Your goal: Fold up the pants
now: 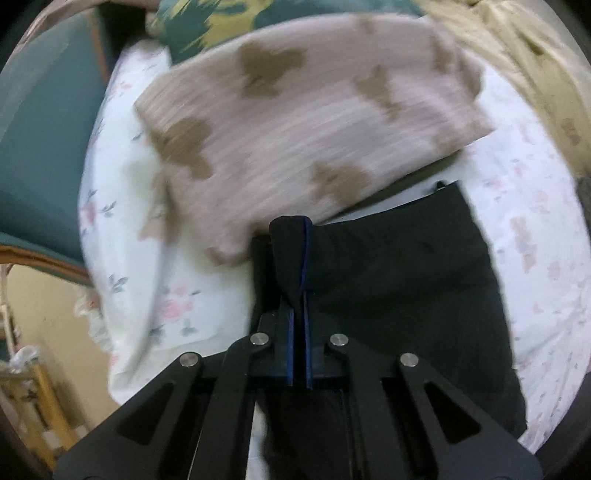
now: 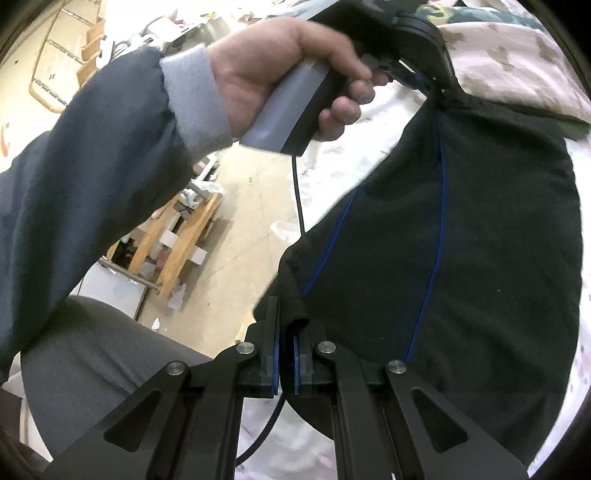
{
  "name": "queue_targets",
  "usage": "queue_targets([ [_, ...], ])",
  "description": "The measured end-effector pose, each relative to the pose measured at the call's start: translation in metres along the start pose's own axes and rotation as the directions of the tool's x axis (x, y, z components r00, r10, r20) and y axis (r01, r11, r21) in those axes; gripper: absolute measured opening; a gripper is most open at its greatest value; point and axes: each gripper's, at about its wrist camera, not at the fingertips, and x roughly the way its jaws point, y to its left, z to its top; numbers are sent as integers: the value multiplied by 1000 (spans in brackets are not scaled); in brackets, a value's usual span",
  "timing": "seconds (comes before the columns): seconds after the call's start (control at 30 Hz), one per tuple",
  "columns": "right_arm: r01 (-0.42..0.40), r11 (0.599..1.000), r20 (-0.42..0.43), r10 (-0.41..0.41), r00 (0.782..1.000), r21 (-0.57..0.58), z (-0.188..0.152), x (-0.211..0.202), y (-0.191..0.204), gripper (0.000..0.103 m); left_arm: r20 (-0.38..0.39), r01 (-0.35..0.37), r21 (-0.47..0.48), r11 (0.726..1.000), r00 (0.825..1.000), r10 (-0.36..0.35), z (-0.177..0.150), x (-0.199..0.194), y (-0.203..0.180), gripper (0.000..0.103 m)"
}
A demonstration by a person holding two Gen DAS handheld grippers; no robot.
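The left gripper [image 1: 298, 295] and right gripper [image 2: 287, 354] each pinch the black blue-piped pants [image 2: 461, 240], stretching them taut for folding.

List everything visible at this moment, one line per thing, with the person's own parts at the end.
pants: one, black with thin blue piping, held up over the bed between both grippers
bed sheet: one, white with small pink flowers, under the pants
blanket: one, pinkish beige with brown patches, folded on the bed beyond the pants
pillow: one, green and yellow pattern, behind the blanket
chair: one, teal seat with wood rim, left of the bed
wooden frame: one, light wood, on the floor
left gripper: black, shut on a bunched pants edge
right gripper: black, shut on another pants edge
left hand: one, grey cuff, dark sleeve, holding the left gripper's grey handle
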Motion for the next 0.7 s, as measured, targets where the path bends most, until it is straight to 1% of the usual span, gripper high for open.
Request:
queue_targets([
  [0.03, -4, 1000, -5, 4, 1000, 3, 2, 6, 0, 4, 7, -11, -7, 1000, 1000, 11, -1, 4, 4, 7],
  [0.07, -8, 1000, -6, 9, 1000, 12, 3, 9, -2, 4, 11, -12, -9, 1000, 1000, 12, -3, 6, 6, 8],
  [0.1, -9, 1000, -8, 10, 1000, 27, 3, 12, -4, 4, 5, -15, -19, 1000, 1000, 15, -5, 10, 8, 15],
  [0.13, -12, 999, -10, 13, 1000, 46, 4, 15, -8, 4, -7, -19, -32, 999, 1000, 19, -10, 13, 10, 31],
  [0.17, -13, 998, -7, 13, 1000, 55, 4, 15, -10, 4, -17, -24, -58, 998, 1000, 23, -14, 13, 13, 40],
  [0.2, -17, 998, -2, 18, 1000, 66, 4, 14, -12, 4, -13, -5, -82, 997, 1000, 4, -17, 10, 26, 52],
  [0.23, -24, 997, 0, 24, 1000, 72, 5, 12, -13, 4, 0, 34, -103, 994, 999, -35, -24, 0, 33, 58],
  [0.27, -29, 997, -1, 29, 1000, 75, 5, 11, -14, 4, 11, 58, -109, 992, 998, -57, -30, -7, 36, 60],
  [0.3, -28, 997, -2, 29, 1000, 73, 6, 10, -14, 4, 23, 68, -106, 992, 998, -66, -39, -20, 45, 64],
  [0.37, -20, 998, 1, 20, 1000, 58, 6, 7, -12, 5, 47, 40, -92, 995, 998, -36, -58, -43, 63, 66],
  [0.4, -15, 999, -4, 15, 1000, 52, 7, 7, -10, 5, 60, 19, -104, 994, 998, -13, -72, -58, 77, 67],
  [0.43, -12, 999, -8, 12, 1000, 50, 7, 8, -9, 5, 65, 16, -133, 991, 998, -7, -81, -69, 89, 67],
  [0.5, -4, 999, -19, 5, 1000, 48, 8, 12, -5, 6, 85, 62, -259, 964, 996, -42, -112, -95, 123, 68],
  [0.53, 4, 999, -26, -3, 1000, 33, 8, 17, 1, 7, 99, 88, -324, 942, 993, -59, -130, -110, 131, 71],
  [0.57, 18, 1000, -31, -18, 999, 19, 7, 23, 6, 9, 107, 96, -378, 921, 993, -59, -152, -119, 146, 73],
  [0.6, 30, 999, -38, -30, 999, 13, 6, 31, 12, 10, 112, 99, -422, 901, 992, -57, -167, -123, 141, 76],
  [0.67, 21, 1000, -47, -20, 999, 21, 3, 45, 21, 10, 110, 104, -490, 865, 992, -57, -192, -126, 136, 77],
  [0.7, 4, 1000, -62, -3, 998, 18, 1, 53, 27, 13, 108, 125, -509, 851, 991, -81, -204, -125, 132, 77],
])
